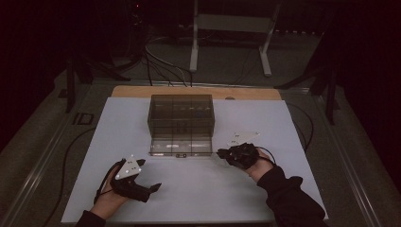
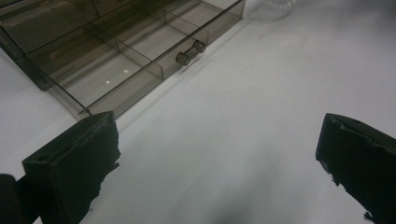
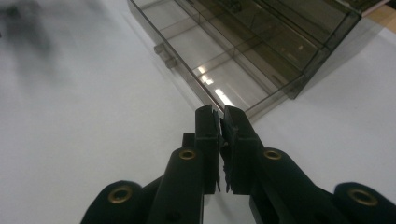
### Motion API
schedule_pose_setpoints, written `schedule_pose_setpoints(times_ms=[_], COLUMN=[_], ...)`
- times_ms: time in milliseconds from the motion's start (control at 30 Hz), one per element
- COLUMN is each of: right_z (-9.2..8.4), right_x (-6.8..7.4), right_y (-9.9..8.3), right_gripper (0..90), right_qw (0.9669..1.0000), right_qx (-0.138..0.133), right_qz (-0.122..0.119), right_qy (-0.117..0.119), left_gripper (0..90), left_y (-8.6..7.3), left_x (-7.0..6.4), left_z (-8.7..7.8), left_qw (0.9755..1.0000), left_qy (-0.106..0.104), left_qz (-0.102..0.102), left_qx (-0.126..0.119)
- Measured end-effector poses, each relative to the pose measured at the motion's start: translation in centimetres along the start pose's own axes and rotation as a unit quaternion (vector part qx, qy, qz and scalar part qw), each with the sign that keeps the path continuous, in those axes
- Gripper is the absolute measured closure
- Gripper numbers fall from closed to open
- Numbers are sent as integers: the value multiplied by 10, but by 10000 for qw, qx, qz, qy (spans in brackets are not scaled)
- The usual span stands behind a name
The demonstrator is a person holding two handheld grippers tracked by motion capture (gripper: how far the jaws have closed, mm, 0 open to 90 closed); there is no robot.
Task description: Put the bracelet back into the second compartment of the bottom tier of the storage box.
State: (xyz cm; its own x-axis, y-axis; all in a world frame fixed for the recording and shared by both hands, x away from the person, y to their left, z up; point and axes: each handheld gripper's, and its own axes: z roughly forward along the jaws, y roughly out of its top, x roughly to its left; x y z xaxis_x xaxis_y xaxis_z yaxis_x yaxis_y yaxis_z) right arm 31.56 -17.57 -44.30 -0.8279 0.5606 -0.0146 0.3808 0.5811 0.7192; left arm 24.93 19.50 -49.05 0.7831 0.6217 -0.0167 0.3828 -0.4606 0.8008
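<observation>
High view: a smoky clear plastic box (image 1: 181, 118) stands on the white mat (image 1: 94, 156), near its far edge, with its drawer (image 1: 180, 146) pulled out toward the person.
Drawer: slid well out of the box, lying low over the mat; its small knobbed handle (image 1: 180, 155) sits at the middle of the front edge.
Drawer contents: the divided compartments look empty in the left gripper view (image 2: 116, 56) and the right gripper view (image 3: 243, 51); nothing can be made out inside.
Right gripper (image 1: 226, 153): jaws pressed together with nothing between them, tips just beside the drawer's right front corner (image 3: 261, 109); I cannot tell whether they touch it.
Left gripper (image 1: 153, 188): jaws spread wide and empty, low over the bare mat, well apart from the drawer and pointing toward its handle (image 2: 190, 52).
Done, by my reading: the drawer stands open.
Left, by my reading: either something goes in, though no loose item lies on the mat, or the drawer gets pushed back; the closed right gripper at the front corner suits a push.
Risk: pushing at one corner could skew the drawer or shift the light box.
</observation>
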Motion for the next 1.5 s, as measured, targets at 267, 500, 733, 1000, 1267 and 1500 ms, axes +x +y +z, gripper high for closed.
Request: schedule_pose_setpoints(times_ms=[267, 500, 733, 1000, 1267, 1500], right_z=[-6, -11, -15, -16, -16, -15], right_x=[4, 4, 4, 5, 6, 5], right_y=[8, 14, 23, 31, 42, 50], right_gripper=[859, 858, 858, 859, 858, 858], right_qw=[9999, 9997, 9995, 9991, 9986, 9982], right_qx=[-90, -192, -278, -348, -411, -486], right_qz=[-85, -108, -163, -235, -304, -288], right_qy=[40, 46, 75, 90, 154, 202], left_gripper=[0, 0, 0, 0, 0, 0], left_y=[0, 0, 0, 0, 0, 0], left_x=[0, 0, 0, 0, -1, 0], left_z=[0, 0, 0, 0, 0, 0], left_qw=[10000, 10000, 10000, 10000, 10000, 10000], left_qy=[-4, -5, -8, -11, -11, -20], left_qz=[-4, 5, 12, 5, 6, 15], left_qx=[-10, -1, 1, -6, -7, -3])
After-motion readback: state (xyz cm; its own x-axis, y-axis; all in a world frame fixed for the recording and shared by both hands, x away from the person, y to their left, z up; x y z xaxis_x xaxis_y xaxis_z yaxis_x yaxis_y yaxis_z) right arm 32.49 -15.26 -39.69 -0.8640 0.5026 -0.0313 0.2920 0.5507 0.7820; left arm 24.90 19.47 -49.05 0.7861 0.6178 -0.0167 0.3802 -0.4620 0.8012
